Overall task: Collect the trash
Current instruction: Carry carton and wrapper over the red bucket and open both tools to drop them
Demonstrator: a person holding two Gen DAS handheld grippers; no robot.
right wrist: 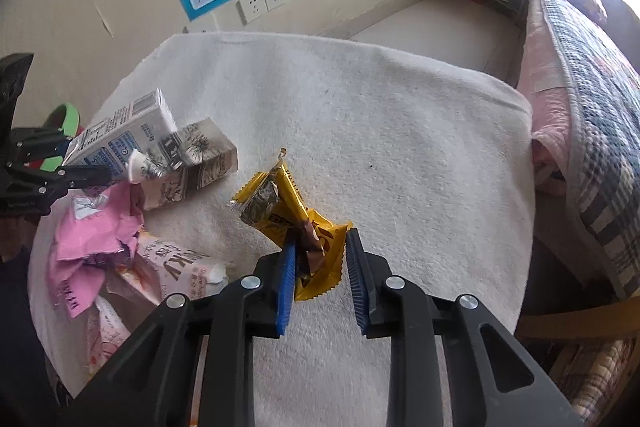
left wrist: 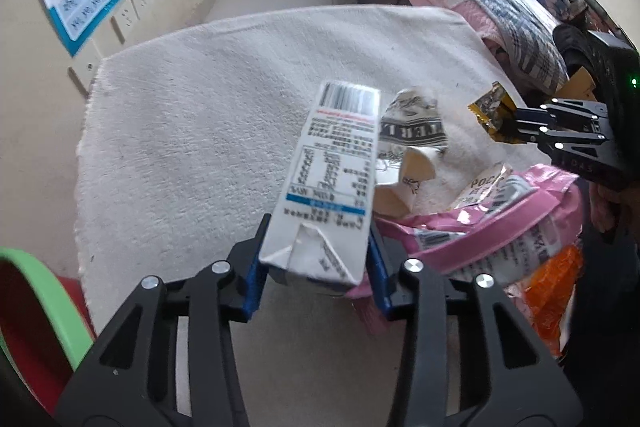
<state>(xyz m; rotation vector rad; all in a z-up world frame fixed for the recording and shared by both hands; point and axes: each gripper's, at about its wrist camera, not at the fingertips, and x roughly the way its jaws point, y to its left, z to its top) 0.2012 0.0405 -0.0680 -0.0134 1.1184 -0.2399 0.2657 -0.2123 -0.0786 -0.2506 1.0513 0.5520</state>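
Note:
A white milk carton [left wrist: 336, 163] with a barcode and printed table sits between the blue pads of my left gripper [left wrist: 318, 227], which is shut on its folded end. In the right wrist view the carton [right wrist: 120, 131] tilts up off the white towel-covered table [right wrist: 400, 131], with the left gripper [right wrist: 80, 163] at the far left. My right gripper [right wrist: 322, 239] is shut on a crumpled yellow snack wrapper [right wrist: 280, 203] that stands up between its pads. In the left wrist view the same wrapper [left wrist: 490, 107] hangs at the tips of the right gripper [left wrist: 516, 125].
A floral-print carton [right wrist: 200, 159] lies behind the white one. Pink bags [right wrist: 96, 239], a Pocky packet [right wrist: 176, 267] and an orange wrapper [left wrist: 552, 287] pile at the table's near corner. A green-rimmed red bin [left wrist: 36, 299] stands left. A bed [right wrist: 592, 87] runs along the right.

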